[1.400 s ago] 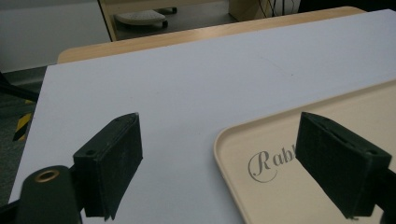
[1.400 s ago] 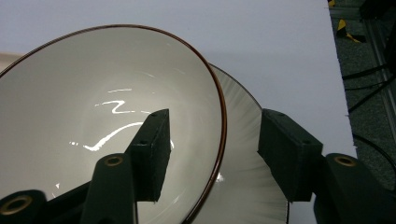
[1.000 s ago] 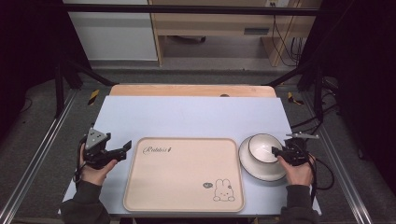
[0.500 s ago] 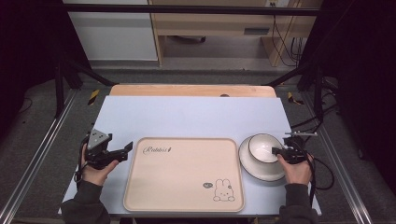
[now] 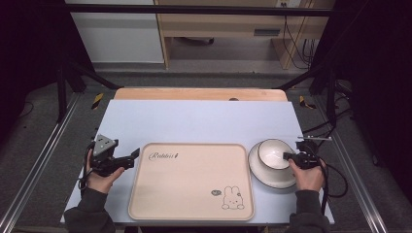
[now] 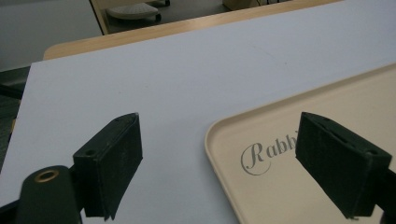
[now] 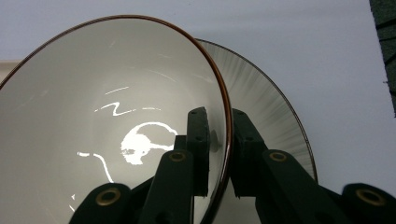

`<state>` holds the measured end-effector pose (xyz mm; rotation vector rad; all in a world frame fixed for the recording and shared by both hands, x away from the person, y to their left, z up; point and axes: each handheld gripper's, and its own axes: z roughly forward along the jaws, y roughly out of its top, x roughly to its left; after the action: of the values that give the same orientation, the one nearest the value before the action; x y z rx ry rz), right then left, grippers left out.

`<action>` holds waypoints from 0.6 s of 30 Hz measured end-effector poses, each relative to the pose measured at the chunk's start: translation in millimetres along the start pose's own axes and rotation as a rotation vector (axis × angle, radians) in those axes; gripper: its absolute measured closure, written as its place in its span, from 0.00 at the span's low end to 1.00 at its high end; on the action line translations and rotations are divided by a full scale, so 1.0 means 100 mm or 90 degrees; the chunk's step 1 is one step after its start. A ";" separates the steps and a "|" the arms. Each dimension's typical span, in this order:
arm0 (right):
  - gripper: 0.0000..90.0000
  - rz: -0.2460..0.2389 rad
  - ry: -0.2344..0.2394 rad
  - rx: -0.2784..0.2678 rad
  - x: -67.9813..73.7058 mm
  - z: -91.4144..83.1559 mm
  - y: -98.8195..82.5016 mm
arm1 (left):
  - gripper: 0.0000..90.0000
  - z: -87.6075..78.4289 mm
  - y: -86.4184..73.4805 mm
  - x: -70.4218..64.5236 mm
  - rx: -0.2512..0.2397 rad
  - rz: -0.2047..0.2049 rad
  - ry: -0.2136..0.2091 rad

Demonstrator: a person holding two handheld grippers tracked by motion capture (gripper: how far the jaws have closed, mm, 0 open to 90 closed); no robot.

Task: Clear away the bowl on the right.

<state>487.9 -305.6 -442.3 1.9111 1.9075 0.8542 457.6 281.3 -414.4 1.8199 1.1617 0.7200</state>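
A white bowl (image 5: 270,153) with a brown rim stands on a larger white plate (image 5: 272,178) at the right of the table. My right gripper (image 5: 290,156) is shut on the bowl's right rim. In the right gripper view one jaw is inside the bowl (image 7: 116,107) and one outside, with the plate (image 7: 273,116) behind the right gripper (image 7: 220,121). A beige tray (image 5: 189,182) with a rabbit drawing lies in the middle. My left gripper (image 5: 132,156) is open beside the tray's left edge. In the left gripper view, the left gripper (image 6: 219,123) holds nothing and straddles the tray's corner (image 6: 224,135).
The light blue table top (image 5: 194,121) stretches bare behind the tray up to a wooden strip (image 5: 194,93) at the far edge. A black frame and floor rails surround the table. Cables trail from the right gripper off the right edge.
Hardly anything differs. The left gripper has shifted very slightly near the tray's left edge, and the right gripper stays clamped on the bowl's rim.
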 end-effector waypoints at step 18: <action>0.92 0.002 -0.009 -0.006 0.05 -0.04 0.02 | 0.16 0.00 0.00 -0.01 -0.004 -0.001 0.000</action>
<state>487.2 -301.7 -437.3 1.9103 1.8885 0.8468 457.0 280.8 -414.1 1.8133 1.1597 0.7213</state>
